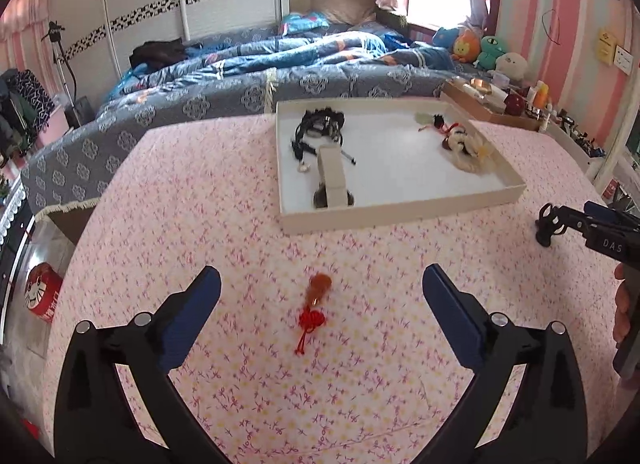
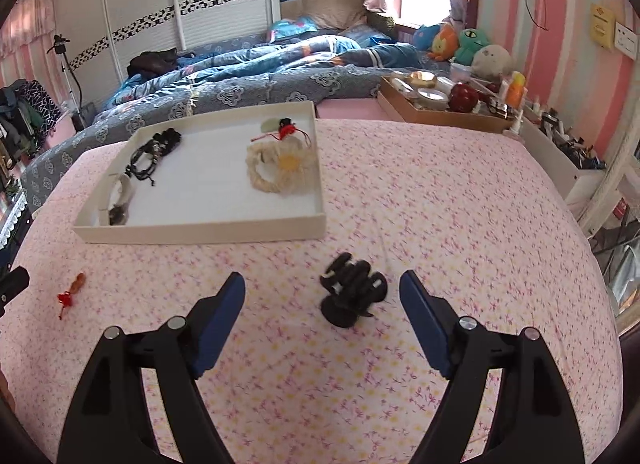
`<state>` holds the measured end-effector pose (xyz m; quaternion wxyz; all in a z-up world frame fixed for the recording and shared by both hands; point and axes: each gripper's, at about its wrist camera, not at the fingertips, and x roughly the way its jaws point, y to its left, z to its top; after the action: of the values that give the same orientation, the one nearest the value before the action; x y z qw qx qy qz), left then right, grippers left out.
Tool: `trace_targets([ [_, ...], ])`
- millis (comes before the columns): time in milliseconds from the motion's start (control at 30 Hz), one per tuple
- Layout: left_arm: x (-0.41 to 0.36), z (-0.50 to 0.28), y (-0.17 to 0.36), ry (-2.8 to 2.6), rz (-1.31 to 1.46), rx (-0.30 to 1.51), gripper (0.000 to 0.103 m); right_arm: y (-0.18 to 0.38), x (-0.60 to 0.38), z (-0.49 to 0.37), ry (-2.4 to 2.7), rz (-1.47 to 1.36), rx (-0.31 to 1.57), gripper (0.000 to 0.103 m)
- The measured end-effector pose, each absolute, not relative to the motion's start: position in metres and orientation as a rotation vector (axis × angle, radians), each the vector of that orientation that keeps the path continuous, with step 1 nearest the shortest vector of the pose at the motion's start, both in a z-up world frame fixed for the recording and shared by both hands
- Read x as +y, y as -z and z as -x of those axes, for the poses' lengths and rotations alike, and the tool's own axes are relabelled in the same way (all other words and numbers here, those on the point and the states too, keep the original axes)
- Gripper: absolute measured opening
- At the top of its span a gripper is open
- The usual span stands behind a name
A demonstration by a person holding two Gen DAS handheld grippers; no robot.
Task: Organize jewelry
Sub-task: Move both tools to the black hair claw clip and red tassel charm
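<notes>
An orange pendant with a red knotted tassel (image 1: 313, 306) lies on the pink floral cloth, between the fingers of my open left gripper (image 1: 320, 288); the right wrist view shows the pendant (image 2: 71, 292) at far left. A black hair claw clip (image 2: 353, 291) stands on the cloth between the fingers of my open right gripper (image 2: 322, 290); in the left wrist view the clip (image 1: 549, 223) sits at the right gripper's tip. The white tray (image 1: 400, 211) (image 2: 200, 231) holds black bracelets (image 1: 320, 127), a white watch (image 1: 332, 177) and a cream braided flower piece (image 2: 280, 167).
A brown box of cosmetics (image 2: 440, 113) stands at the table's far right. Behind the table a bed (image 1: 240, 75) with a blue quilt and plush toys (image 2: 472, 43). A person's hand (image 1: 622, 312) grips the right gripper's handle.
</notes>
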<state>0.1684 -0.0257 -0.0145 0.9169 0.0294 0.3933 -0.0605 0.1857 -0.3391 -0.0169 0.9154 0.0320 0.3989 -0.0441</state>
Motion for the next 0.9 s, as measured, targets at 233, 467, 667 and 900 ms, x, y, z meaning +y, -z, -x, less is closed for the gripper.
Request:
trace_targets([
  [233, -0.02, -0.175, 0.034, 0.126, -0.048, 0.852, 0.1, 0.031, -0.348, -0.191, 0.102, -0.084, 0.845, 0.08],
  [467, -0.019, -0.183, 0.056, 0.161, -0.033, 0.918, 0.099, 0.047, -0.347, -0.197, 0.115, -0.052, 0.877, 0.08],
  [667, -0.018, -0.189, 0.073, 0.188, -0.02, 0.971, 0.077, 0.062, -0.353, -0.202, 0.135, -0.05, 0.889, 0.08],
  [900, -0.024, -0.19, 0.082, 0.215, -0.047, 0.998, 0.07, 0.07, -0.357, -0.205, 0.142, -0.064, 0.865, 0.08],
])
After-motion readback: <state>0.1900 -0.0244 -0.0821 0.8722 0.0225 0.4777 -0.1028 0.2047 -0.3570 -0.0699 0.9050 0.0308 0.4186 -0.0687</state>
